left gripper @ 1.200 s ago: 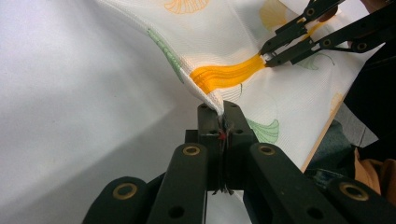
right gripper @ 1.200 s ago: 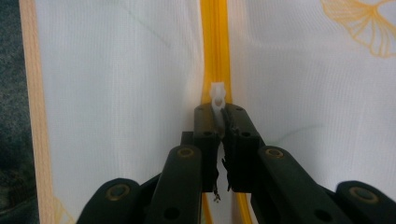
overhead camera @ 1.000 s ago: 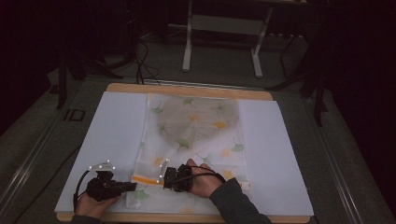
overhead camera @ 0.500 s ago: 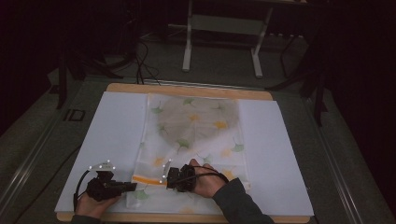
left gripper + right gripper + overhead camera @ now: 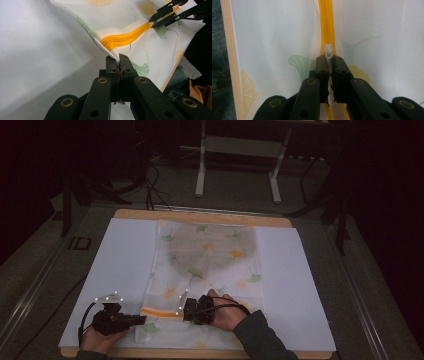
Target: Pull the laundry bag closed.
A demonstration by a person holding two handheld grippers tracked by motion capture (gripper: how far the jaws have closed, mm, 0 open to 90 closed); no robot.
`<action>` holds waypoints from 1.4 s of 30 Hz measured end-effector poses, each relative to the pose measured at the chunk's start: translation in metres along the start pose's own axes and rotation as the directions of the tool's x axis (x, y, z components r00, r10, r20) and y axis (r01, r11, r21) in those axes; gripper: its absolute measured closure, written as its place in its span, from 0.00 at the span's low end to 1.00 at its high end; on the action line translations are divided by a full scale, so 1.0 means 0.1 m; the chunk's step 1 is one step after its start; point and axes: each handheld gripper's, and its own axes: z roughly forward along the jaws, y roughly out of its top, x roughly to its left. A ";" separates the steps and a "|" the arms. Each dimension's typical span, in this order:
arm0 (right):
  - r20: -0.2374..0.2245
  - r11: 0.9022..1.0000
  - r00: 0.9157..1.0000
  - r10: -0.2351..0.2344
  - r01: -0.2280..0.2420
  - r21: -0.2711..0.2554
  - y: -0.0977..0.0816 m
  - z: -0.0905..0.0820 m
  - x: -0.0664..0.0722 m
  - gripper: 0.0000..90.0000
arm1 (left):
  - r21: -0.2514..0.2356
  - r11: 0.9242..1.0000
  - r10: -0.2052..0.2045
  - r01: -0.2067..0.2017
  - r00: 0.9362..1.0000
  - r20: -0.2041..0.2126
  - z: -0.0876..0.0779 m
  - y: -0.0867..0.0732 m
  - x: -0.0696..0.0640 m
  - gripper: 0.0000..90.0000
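At the near edge of the table (image 5: 200, 216), the left gripper (image 5: 119, 65) has its jaws clamped on the corner of the mesh bag (image 5: 210, 265), right at the end of the yellow zipper (image 5: 125, 37). Just beside it, the right gripper (image 5: 329, 65) has its jaws closed on the white zipper pull (image 5: 328, 53). The bag lies flat on a white sheet (image 5: 120, 265), printed with ginkgo leaves; a darker, rounded shape shows through its far half, too dim to identify. No writing is legible.
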 end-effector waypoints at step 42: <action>-0.014 0.998 0.999 0.029 -0.028 0.064 -0.29 -0.14 -0.12 0.94 | -0.009 1.000 -0.011 0.011 1.000 0.000 -0.03 -0.01 0.02 0.99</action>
